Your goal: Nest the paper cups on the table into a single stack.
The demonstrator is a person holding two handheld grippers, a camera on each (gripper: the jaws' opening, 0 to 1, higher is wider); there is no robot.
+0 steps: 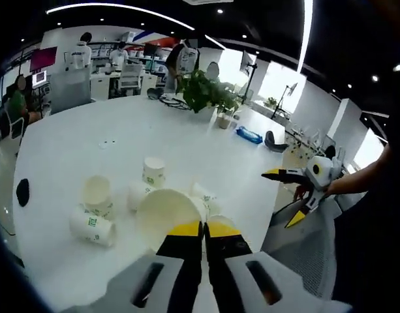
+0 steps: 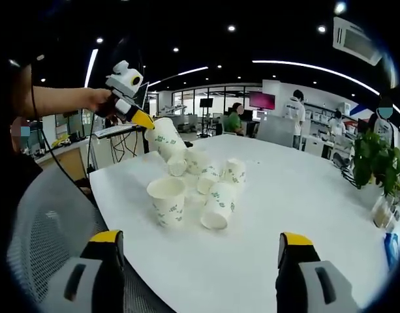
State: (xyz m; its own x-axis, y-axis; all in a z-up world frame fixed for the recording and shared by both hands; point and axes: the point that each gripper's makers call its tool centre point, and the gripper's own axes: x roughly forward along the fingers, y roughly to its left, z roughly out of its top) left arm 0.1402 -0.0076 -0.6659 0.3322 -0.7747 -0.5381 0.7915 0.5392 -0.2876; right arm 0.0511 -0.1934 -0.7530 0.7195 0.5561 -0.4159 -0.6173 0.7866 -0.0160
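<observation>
Your potted plant [image 1: 209, 94] sits at the white table's [image 1: 76, 156] far edge; blue packet [image 1: 249, 135] beside it, mesh chair [image 2: 49, 222] at near edge.

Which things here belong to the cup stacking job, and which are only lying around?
Job: paper cups; cup held by the left gripper; right gripper, open; table.
Lying around: potted plant; blue packet; dark object.

my white paper cups [image 2: 218, 204] with green print look matt and slightly fibrous. the white table [image 2: 304, 215] is smooth with a soft sheen. my left gripper [image 1: 203, 229] is matt black plastic with yellow tips. the grey chair [image 2: 49, 228] is woven mesh.
</observation>
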